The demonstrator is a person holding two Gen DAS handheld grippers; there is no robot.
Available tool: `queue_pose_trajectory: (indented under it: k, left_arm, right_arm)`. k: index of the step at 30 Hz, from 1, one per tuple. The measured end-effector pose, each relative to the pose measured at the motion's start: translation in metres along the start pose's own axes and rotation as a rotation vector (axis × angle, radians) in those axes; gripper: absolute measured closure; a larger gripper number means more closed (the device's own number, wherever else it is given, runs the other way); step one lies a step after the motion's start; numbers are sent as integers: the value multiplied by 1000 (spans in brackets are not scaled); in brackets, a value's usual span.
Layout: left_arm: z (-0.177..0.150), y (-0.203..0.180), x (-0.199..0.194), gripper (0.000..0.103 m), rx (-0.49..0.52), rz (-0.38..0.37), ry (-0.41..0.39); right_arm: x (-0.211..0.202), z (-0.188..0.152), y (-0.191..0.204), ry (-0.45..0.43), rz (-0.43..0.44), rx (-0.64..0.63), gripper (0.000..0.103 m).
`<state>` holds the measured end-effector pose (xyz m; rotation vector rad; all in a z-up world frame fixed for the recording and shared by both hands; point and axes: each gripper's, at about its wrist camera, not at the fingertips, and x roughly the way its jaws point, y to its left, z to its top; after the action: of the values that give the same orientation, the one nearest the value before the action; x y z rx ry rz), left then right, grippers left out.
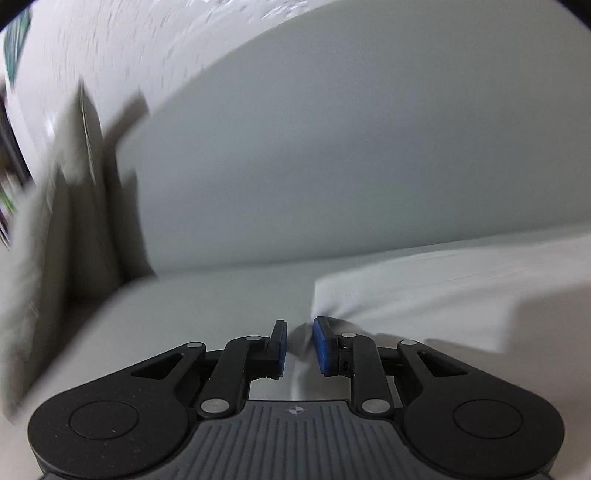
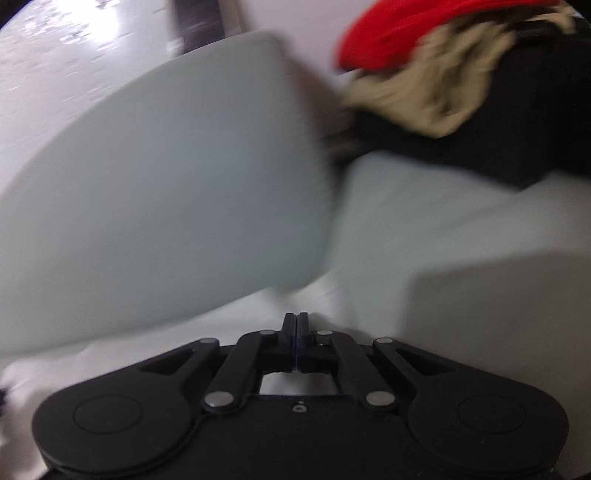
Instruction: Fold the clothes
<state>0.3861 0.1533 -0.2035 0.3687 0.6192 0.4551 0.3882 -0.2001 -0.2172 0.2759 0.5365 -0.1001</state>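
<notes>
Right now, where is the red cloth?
The red cloth is at the top right of the right wrist view, topping a heap with a tan garment and dark clothes, beyond the pale surface.

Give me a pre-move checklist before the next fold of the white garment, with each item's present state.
1. Left gripper has cloth: ok, a bunched edge of the white garment sits between its blue pads.
2. Right gripper has cloth: cannot tell, it is shut with nothing visible between the pads.
3. Garment lies flat: not ok, it puckers at the left gripper.
4. Pile of clothes clear of the garment: cannot tell, blurred.
5. Grey surface ahead bare: ok.
</notes>
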Motion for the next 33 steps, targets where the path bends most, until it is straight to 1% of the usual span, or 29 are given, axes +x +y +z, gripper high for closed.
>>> queue_pose_trajectory:
  k: [1,2,4,5,6,7,8,9,10,11,16,19,21,23,24,26,27,29,30,31,32,33]
  left_arm:
    - [0,-6,6,92,33,49,-3]
    - [1,-7,11,93,46,80,2]
    - [4,-2,17,93,48,108,26]
    - [6,2,19,93,56,120,38]
    - [8,8,18,92,56,120,50]
    - [11,17,14,84,45,113,62]
    - [13,26,11,81,34,106,73]
    - [14,38,4,80,11,90,77]
    - [14,52,-7,80,-23,65,75]
    - [13,66,-19,79,-51,39,67]
    - [2,134,-109,77,-114,-87,8]
    - [-3,170,-163,77,-104,-139,-18]
    - [-4,191,-193,77,-104,-183,-41]
    - [-5,202,-214,77,-110,-246,-48]
    - [-5,204,-219,77,-117,-281,-44]
    - [-9,194,-221,76,-132,-362,-14]
    - [-13,183,-219,75,-128,-401,6]
    - [-27,145,-209,74,-92,-451,47]
    - [-35,123,-200,74,-74,-466,69]
    - [-42,102,-191,73,-61,-474,92]
    - [-49,83,-182,74,-43,-467,103]
    - [-55,66,-172,75,-20,-442,104]
  right_arm:
    - [2,1,-1,-5,-12,-25,103]
    - [3,1,1,-9,-28,-55,103]
    - [3,-3,12,-17,-68,-125,103]
    - [1,-3,15,-15,-75,-138,103]
    - [-3,0,15,-7,-71,-132,103]
    - [-6,2,15,1,-67,-125,103]
    - [-15,6,14,-2,-60,-115,102]
    - [-29,11,12,-16,-51,-101,96]
    - [-43,15,9,-29,-41,-87,87]
    - [-59,20,6,-42,-29,-69,81]
    - [-164,42,-21,-38,49,25,78]
    - [-225,52,-27,-40,96,39,77]
    - [-258,59,-29,-42,128,36,75]
    - [-274,63,-30,-21,163,42,71]
    - [-280,65,-31,-6,181,46,71]
    - [-285,65,-31,36,216,53,68]
    - [-276,58,-26,86,232,50,68]
    - [-241,38,-15,202,263,29,69]
    - [-223,22,-7,248,271,9,70]
    - [-204,6,0,290,271,-13,77]
    - [-188,-7,5,318,265,-35,83]
    - [-174,-18,8,333,253,-57,84]
